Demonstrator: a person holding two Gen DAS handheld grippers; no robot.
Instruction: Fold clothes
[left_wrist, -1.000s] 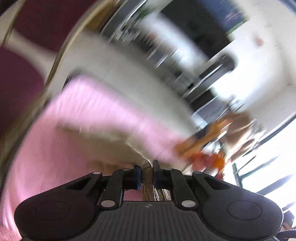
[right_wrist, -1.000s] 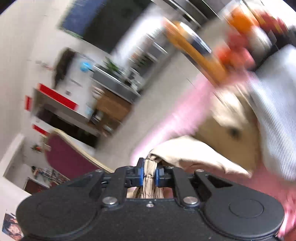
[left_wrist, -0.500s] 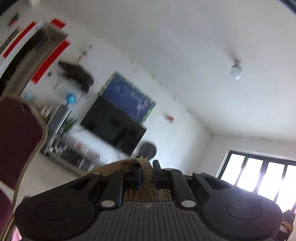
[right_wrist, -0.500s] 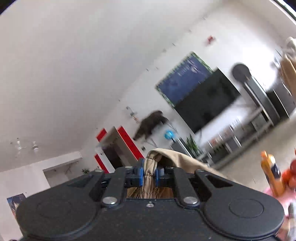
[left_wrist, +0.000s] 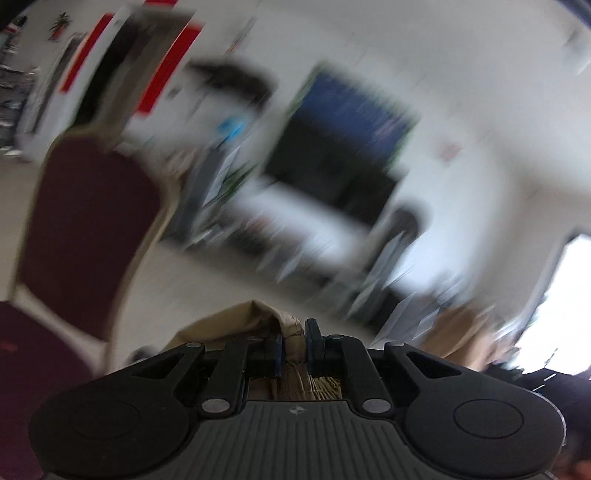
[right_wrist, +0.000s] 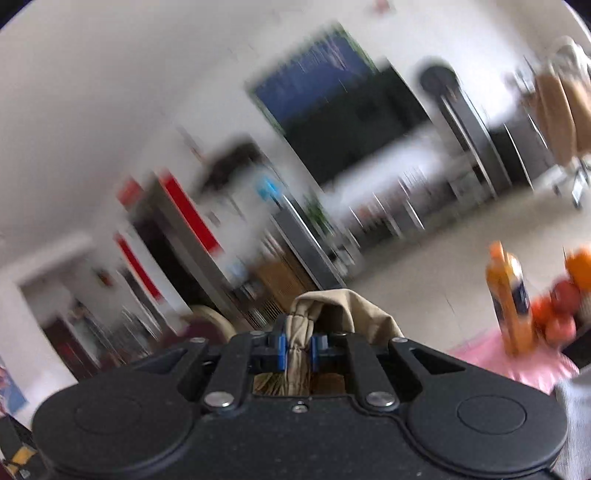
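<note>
Presently, both views are smeared by motion blur; only the nearest things read clearly.

Left gripper: the left gripper (left_wrist: 293, 345) sits at 6 o'clock in its own view, its blue-edged fingers (left_wrist: 313, 343) drawn in tight on a bunched fold of the beige garment (left_wrist: 236, 319).

Right gripper: the right gripper (right_wrist: 298, 349) sits at 6 o'clock in the right wrist view, clamped on a gathered, wrinkled bunch of the beige garment (right_wrist: 347, 308).

Garment: held up off any surface. In the left view it humps up just ahead of the fingers and falls away toward 8 o'clock. In the right view it rises above the fingers and drapes over toward 4 o'clock.

Chair: a maroon chair (left_wrist: 88, 229) with a pale frame stands at 9 o'clock in the left view, its backrest upright.

Television: a dark television (right_wrist: 354, 122) hangs on the white wall at 12 o'clock in the right view, a blue poster (right_wrist: 306, 77) just above it.

Table edge: a pink tablecloth (right_wrist: 506, 354) shows at 4 o'clock in the right view.

On the cloth: an orange bottle (right_wrist: 508, 291) stands upright, with red and orange fruit (right_wrist: 561, 299) just beside it at 3 o'clock; blur hides what the fruit rests in.

Window: bright window light (left_wrist: 554, 306) fills 4 o'clock in the left view.
</note>
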